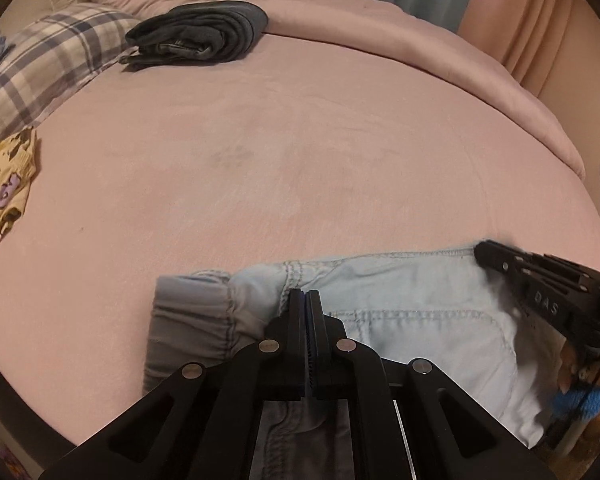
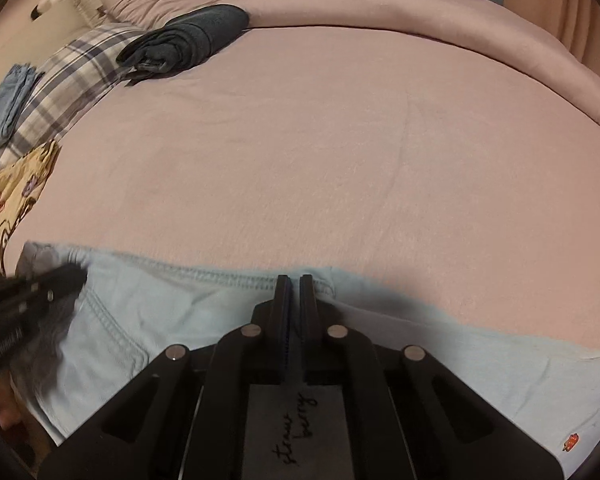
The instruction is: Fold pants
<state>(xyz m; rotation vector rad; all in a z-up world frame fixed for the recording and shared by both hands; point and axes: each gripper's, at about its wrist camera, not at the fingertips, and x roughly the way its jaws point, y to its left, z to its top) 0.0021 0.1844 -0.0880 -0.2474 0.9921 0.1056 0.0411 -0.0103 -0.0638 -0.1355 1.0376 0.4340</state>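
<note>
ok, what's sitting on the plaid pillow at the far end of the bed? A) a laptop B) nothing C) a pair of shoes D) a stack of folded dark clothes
D: a stack of folded dark clothes rests partly on the plaid pillow, far from the light blue pants at the near edge.

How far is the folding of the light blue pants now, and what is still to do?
Done: a dark folded garment already lies by the plaid pillow. In hand: the left hand-held gripper and the right hand-held gripper are both shut on the top edge of the light blue pants, which lie spread on the pink bed. Left: the folds themselves; none shows yet.
</note>
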